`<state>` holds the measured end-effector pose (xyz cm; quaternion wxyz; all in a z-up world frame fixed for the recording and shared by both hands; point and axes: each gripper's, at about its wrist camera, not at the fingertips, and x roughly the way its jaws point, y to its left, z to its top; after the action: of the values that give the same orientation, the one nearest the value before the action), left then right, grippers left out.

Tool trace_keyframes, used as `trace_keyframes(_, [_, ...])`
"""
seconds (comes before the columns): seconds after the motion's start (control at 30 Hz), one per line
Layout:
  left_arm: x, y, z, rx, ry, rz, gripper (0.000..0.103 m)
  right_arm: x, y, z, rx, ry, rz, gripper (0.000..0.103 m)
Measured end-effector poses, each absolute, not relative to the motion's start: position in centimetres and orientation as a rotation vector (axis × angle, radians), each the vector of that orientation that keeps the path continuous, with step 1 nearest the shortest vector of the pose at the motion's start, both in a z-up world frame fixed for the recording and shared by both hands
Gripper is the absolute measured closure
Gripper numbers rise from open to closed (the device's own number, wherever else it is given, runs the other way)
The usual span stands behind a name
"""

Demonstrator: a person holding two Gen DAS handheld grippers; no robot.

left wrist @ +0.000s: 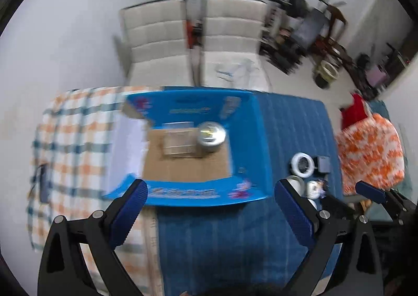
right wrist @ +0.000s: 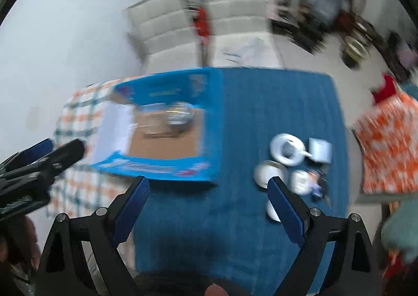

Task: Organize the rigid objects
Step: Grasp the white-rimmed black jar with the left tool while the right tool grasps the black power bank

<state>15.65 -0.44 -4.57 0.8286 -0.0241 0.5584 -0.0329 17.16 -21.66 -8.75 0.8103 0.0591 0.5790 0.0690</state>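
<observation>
**Two open claws above the blue surface**

Both claws are wide apart and hold nothing. The left claw (left wrist: pixel 210 207) hangs over the blue box (left wrist: pixel 188 144). A silver tin (left wrist: pixel 211 134) and a clear box (left wrist: pixel 179 143) sit inside it. The right claw (right wrist: pixel 207 204) hangs near the white round things (right wrist: pixel 287 149) on the blue cloth (right wrist: pixel 248 118), right of the box.

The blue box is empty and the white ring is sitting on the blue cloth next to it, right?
Not quite. The blue box is not empty: the left wrist view shows a shiny round tin and a clear container inside it. The rest holds: the white ring lies on the blue cloth beside the box.
</observation>
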Motion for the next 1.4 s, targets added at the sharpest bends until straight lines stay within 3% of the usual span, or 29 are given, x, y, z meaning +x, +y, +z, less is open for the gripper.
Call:
trace_keyframes(0.27, [22.0, -14.5, -11.5, 0.076, 1.214, -0.225, 0.003, 22.8, -38.6, -18.7, 0.336, 1.334, -0.182, 0.009])
trace_keyframes(0.53, [26.5, -20.8, -19.7, 0.178, 1.353, -0.192, 0.003, 29.5, -43.7, -30.9, 0.442, 1.488, -0.240, 0.010])
trace_keyframes(0.63, [26.8, -21.6, -21.7, 0.195, 1.390, -0.188, 0.003, 31.1, -43.9, -34.5, 0.427, 1.563, -0.253, 0.018])
trace_keyframes(0.67, [26.7, -21.8, -22.3, 0.198, 1.403, -0.190, 0.003, 31.4, -43.9, -35.5, 0.421, 1.589, -0.254, 0.028])
trace_keyframes(0.7, [26.8, -21.9, -22.8, 0.202, 1.414, -0.193, 0.003, 31.6, -43.9, -36.3, 0.401, 1.617, -0.264, 0.031])
trace_keyframes(0.77, [26.6, -22.5, -23.6, 0.204, 1.435, -0.201, 0.003, 31.9, -44.0, -36.1, 0.352, 1.586, -0.254, 0.042])
trace_keyframes(1.3, [27.1, -28.6, -32.6, 0.286, 1.645, -0.310, 0.007, 28.7, -48.7, -36.4, 0.328, 1.627, -0.289, 0.043])
trace_keyframes(1.4, [26.8, -28.9, -33.0, 0.303, 1.628, -0.349, 0.022, 28.8, -48.3, -36.4, 0.308, 1.631, -0.298, 0.043])
